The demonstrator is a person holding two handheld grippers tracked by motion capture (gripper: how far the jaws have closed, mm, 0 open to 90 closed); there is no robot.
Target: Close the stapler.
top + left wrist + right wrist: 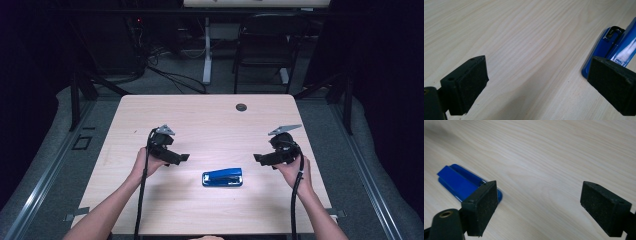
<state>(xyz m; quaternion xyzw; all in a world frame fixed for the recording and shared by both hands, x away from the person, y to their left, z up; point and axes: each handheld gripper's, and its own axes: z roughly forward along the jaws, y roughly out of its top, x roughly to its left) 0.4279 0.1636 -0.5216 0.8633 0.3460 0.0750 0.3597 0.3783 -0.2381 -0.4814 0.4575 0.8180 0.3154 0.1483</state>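
Observation:
A blue stapler (222, 177) lies flat on the light wooden table (200, 120), near its front middle. My left gripper (184, 158) hovers just left of it and slightly beyond, jaws wide apart with bare table between them. In the left gripper view the stapler (616, 45) shows behind the right pad (614, 86). My right gripper (256, 158) is held to the right of the stapler, open and empty. In the right gripper view the stapler (459, 182) lies partly behind the left pad (484, 206).
A small round grommet (241, 107) sits in the table near its far edge. Beyond the table stand a dark chair (265, 45) and a white desk leg (207, 50), with cables on the floor.

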